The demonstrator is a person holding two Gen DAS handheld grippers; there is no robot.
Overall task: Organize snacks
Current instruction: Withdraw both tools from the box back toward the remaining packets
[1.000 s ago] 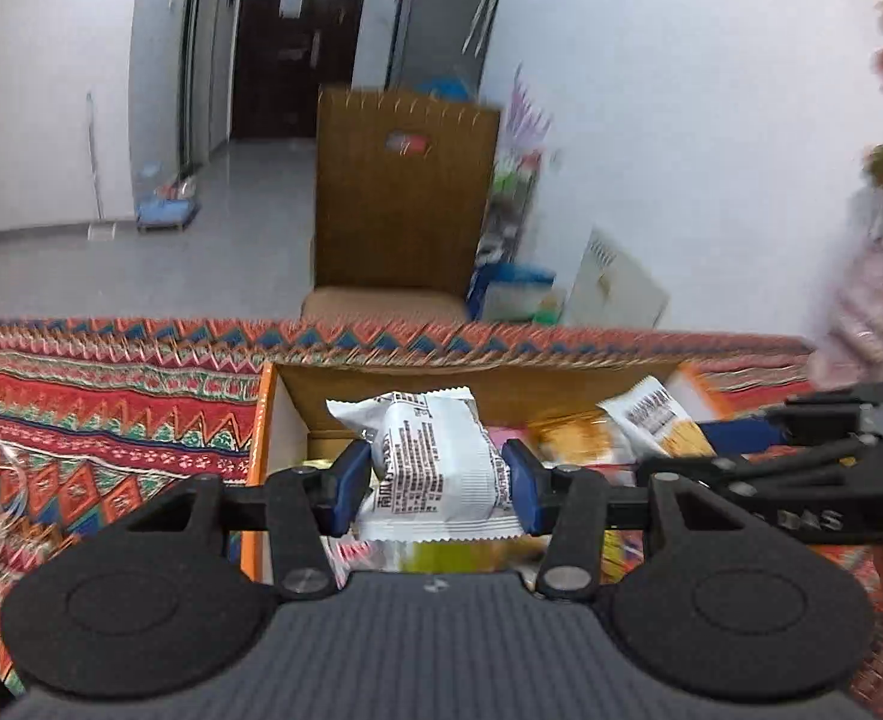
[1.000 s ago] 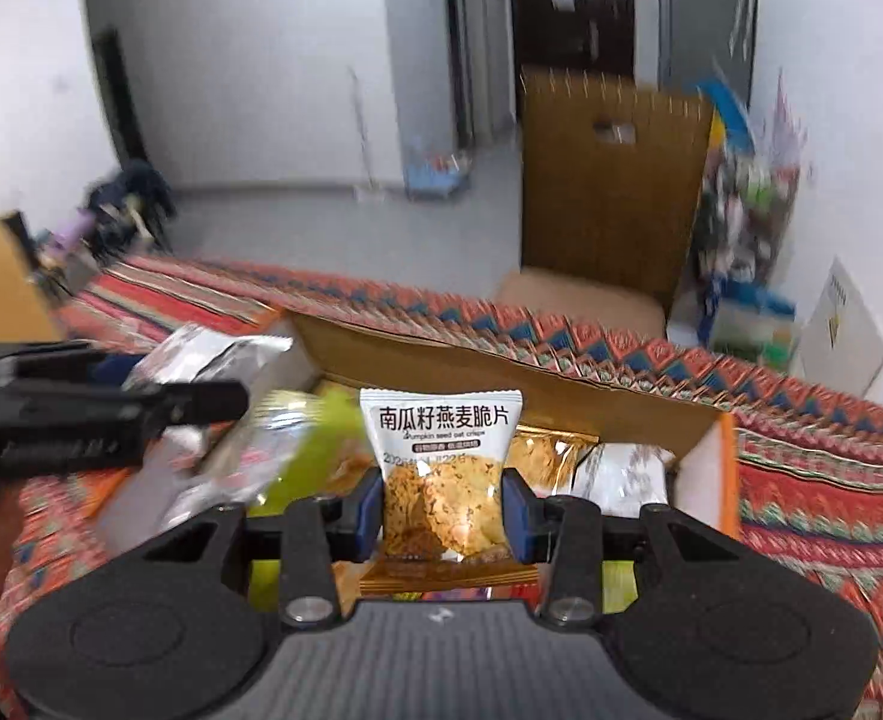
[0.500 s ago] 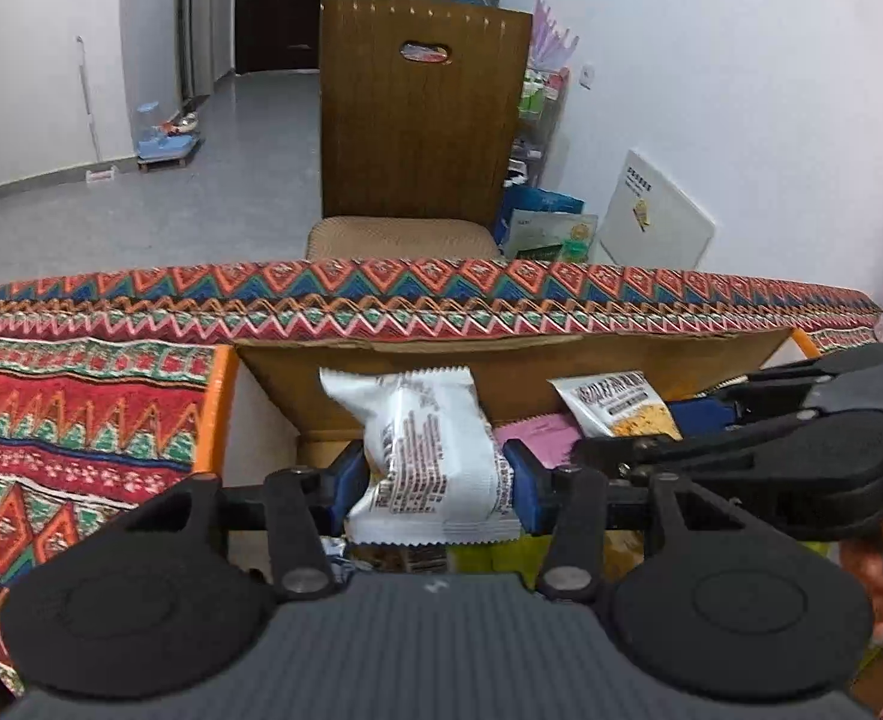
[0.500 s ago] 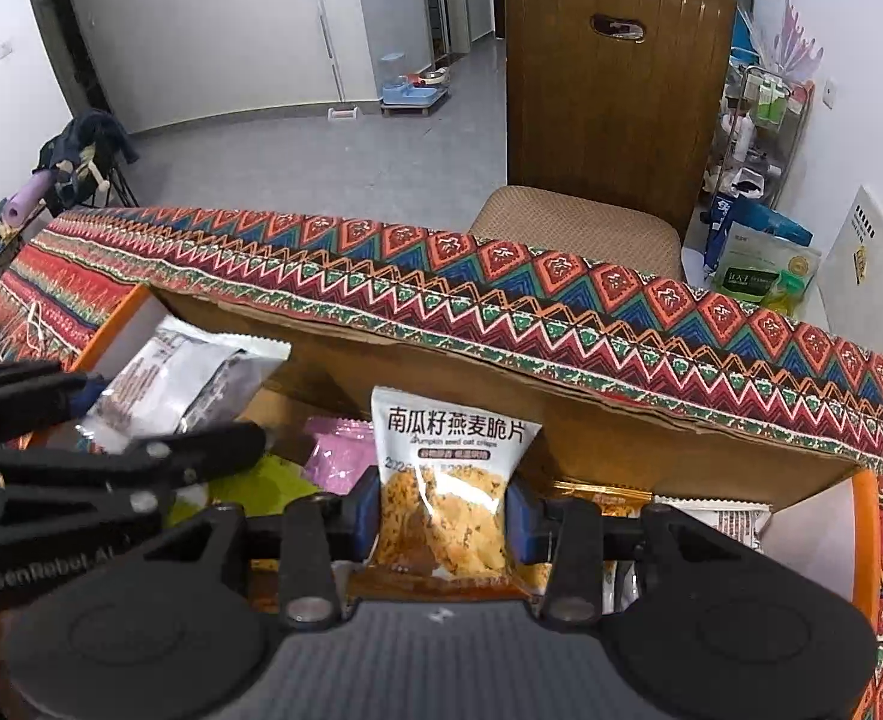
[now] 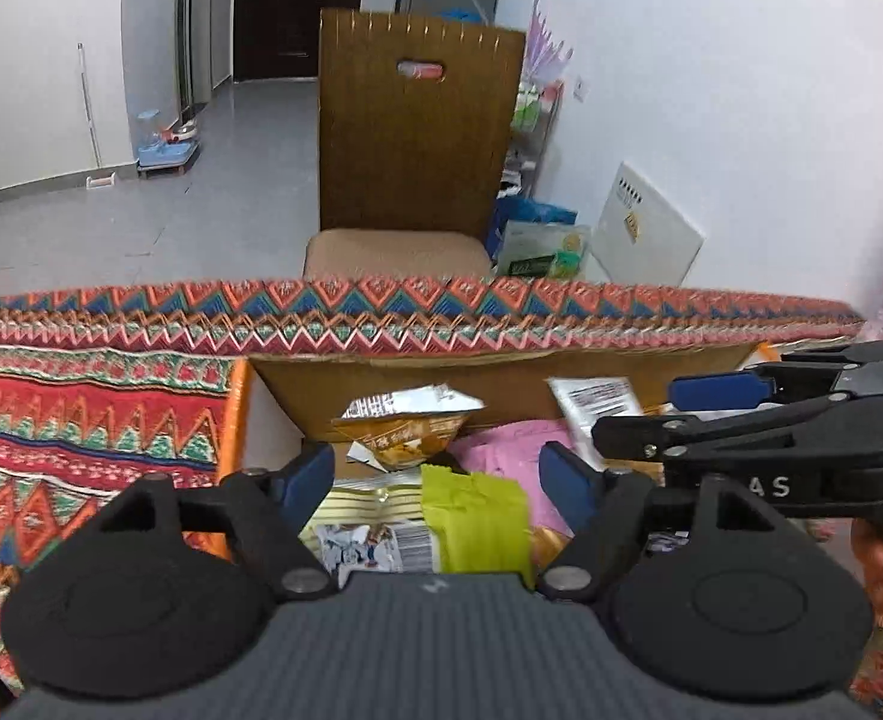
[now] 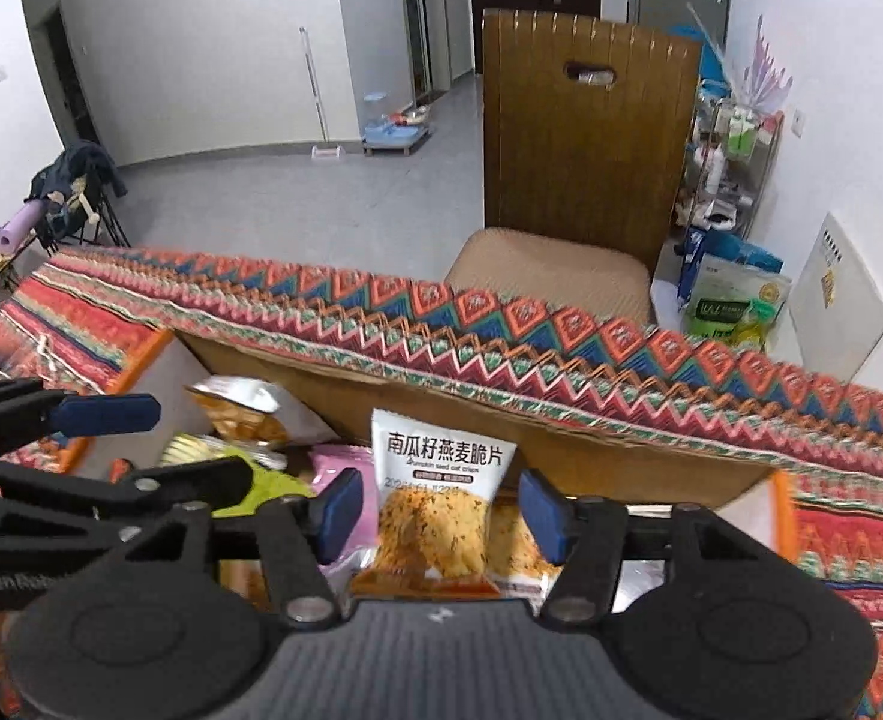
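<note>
Both grippers hang over the cardboard box (image 5: 393, 387), which sits on the zigzag-patterned cloth (image 5: 81, 414) and fills the lower middle of each view.

In the left wrist view the left gripper (image 5: 435, 480) has its jaws opening, with nothing pinched between the blue pads (image 5: 309, 477) — below the gap lie loose snacks: a yellow-green packet (image 5: 477, 522), a crumpled silver-and-orange packet (image 5: 405, 426) just above it, and a pink packet (image 5: 501, 450) to its right. A white wrapper (image 5: 597, 405) leans against the box's far wall at centre right. The right gripper (image 5: 711, 414) reaches in from the right edge of that frame.

In the right wrist view the right gripper (image 6: 435, 507) is also opening. The pumpkin seed oat crisps packet (image 6: 435, 504) stands upright between its pads, but a gap shows on either side — the pads no longer press it. The packet's lower end sits among the other snacks at the bottom centre. The left gripper (image 6: 111, 444) enters from the left edge, over the box's left part.

Beyond the table's far edge stands a wooden chair (image 6: 579, 138), at upper centre in both views.
</note>
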